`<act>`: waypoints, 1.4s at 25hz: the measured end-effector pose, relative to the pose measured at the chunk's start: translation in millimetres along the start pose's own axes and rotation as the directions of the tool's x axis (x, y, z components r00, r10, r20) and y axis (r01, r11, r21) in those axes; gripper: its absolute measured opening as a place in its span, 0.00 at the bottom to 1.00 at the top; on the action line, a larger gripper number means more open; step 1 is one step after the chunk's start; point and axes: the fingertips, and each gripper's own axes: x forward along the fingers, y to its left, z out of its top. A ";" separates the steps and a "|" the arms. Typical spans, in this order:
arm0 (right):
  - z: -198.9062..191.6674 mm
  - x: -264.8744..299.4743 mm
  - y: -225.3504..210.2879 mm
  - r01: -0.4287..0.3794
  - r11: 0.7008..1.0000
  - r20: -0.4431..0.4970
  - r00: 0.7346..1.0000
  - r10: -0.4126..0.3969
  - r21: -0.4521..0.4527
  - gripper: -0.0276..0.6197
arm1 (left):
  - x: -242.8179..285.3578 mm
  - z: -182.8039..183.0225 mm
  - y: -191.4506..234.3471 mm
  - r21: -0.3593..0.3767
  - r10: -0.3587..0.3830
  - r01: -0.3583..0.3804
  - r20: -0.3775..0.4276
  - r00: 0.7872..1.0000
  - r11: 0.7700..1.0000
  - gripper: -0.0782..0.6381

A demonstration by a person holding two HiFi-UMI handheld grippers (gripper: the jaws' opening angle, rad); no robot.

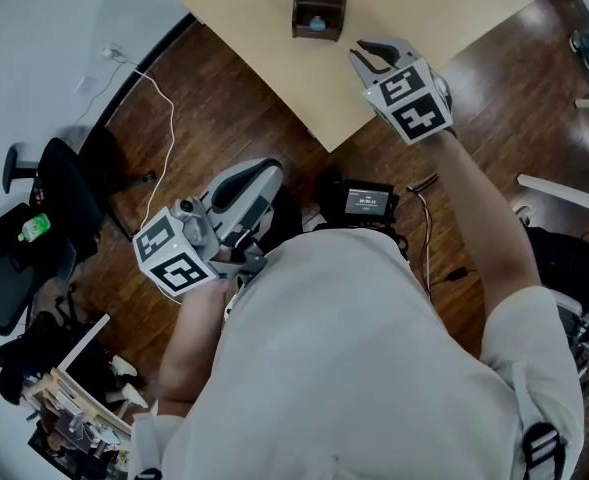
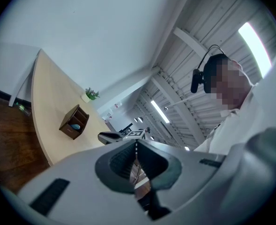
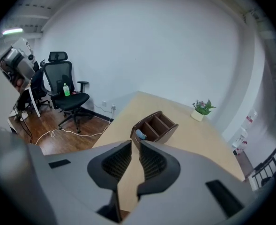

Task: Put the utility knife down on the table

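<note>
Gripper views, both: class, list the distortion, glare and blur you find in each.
Left gripper view: fisheye curves the desk edge, corners go black, the ceiling light glares, a mosaic patch masks part of the person. Right gripper view: same black border, the wall bows; the wooden box and chair look sharp.

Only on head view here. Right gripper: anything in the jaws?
Observer: No. The right gripper has its jaws a narrow gap apart, and bare table shows through.
Operator: Left one?
Observer: The left gripper has its jaws meeting at the tips, with nothing between them.
Operator: Anything on the table outside my frame?
Observer: A potted plant, past the organizer.
</note>
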 end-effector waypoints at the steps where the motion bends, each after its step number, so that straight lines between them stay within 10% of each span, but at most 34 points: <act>1: 1.5 -5.4 2.4 -0.001 1.000 0.006 1.000 0.001 0.007 0.11 | 0.0 0.0 0.0 0.001 -0.002 0.002 0.000 1.000 1.000 0.11; 35: 11.9 -134.3 37.2 -0.002 0.950 0.181 0.982 -0.058 0.313 0.05 | -0.1 -0.8 -6.5 0.023 -0.037 0.037 -0.021 0.999 0.999 0.11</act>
